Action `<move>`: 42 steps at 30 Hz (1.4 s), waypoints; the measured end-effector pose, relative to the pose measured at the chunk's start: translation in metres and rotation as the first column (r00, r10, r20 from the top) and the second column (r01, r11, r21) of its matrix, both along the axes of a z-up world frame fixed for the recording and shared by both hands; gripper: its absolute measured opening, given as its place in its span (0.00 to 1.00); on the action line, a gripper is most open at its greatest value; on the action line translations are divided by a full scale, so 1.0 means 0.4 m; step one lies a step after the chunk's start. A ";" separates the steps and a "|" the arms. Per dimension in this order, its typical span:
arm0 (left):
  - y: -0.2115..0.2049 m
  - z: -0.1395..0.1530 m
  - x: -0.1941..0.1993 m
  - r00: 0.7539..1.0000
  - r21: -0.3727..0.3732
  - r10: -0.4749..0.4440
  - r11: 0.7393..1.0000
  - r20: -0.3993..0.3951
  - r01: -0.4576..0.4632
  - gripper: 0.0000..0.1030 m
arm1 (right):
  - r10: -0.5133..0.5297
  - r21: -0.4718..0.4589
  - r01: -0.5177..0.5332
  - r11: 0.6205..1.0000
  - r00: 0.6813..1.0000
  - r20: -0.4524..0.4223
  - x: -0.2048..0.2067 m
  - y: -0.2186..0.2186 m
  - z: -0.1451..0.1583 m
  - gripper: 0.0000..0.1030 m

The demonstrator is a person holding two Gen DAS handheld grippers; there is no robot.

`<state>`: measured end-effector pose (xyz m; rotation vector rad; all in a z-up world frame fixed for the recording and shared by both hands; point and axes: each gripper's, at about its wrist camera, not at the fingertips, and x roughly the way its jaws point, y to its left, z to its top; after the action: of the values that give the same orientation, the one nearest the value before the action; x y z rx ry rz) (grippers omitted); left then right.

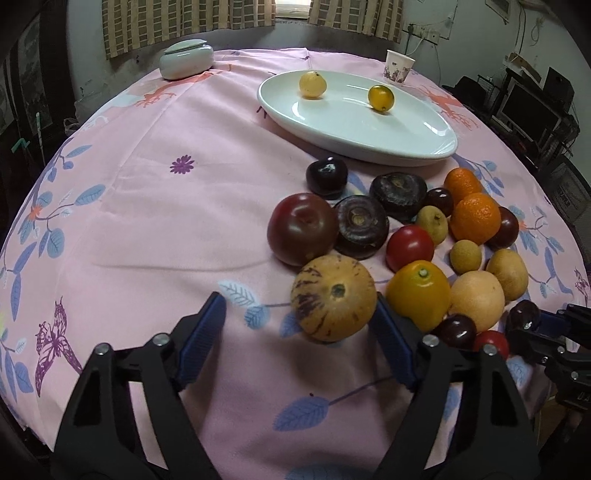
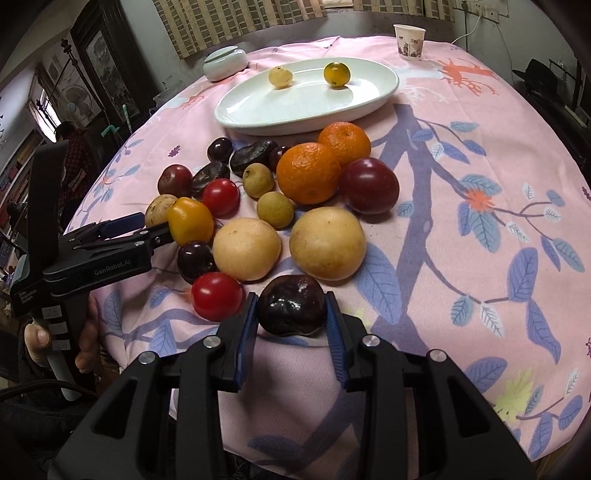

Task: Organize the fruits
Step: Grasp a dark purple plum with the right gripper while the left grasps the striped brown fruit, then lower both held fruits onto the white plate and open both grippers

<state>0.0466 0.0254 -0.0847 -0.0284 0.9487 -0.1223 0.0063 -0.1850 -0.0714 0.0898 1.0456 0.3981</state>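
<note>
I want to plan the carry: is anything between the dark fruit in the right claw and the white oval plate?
Yes. The right claw is shut on the dark fruit at the table's near edge, and the whole fruit pile, including two pale yellow fruits and two oranges, lies between it and the white oval plate. It likely has to go over them.

Home dining rm: floral tablecloth (image 1: 147, 221), curtains (image 1: 184, 22), lidded dish (image 1: 186, 59).

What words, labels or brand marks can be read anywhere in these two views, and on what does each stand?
"GenRobot.AI": white print on the side of the black left gripper, seen from the right wrist.
Small white lettering on that gripper's teal-edged handle: too blurred to read.
White marks on the black right gripper body: cut off, unreadable.
Patterned paper cup: decoration only, no legible text.
</note>
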 end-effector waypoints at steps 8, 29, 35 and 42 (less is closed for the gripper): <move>-0.029 0.006 -0.018 0.998 -0.027 -0.053 0.998 0.019 0.053 0.40 | 0.008 -0.051 -0.008 0.999 1.000 0.006 -0.003 0.017 -0.004 0.35; -0.030 0.125 -0.050 0.995 -0.056 -0.077 0.995 0.060 0.081 0.40 | -0.009 -0.063 0.017 0.998 0.993 0.121 0.015 0.006 0.090 0.35; -0.052 0.174 0.058 0.987 -0.048 -0.152 0.987 0.043 0.154 0.40 | 0.057 -0.099 -0.038 0.994 0.979 0.196 0.101 0.017 0.166 0.35; -0.068 0.237 0.307 0.991 0.010 -0.123 0.992 0.045 0.122 0.40 | 0.123 -0.056 -0.113 0.992 0.965 0.234 0.338 0.035 0.237 0.35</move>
<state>0.1695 -0.0019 0.0103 0.0392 0.9051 -0.2322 0.1414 -0.1711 0.0233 -0.0573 0.8250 0.4823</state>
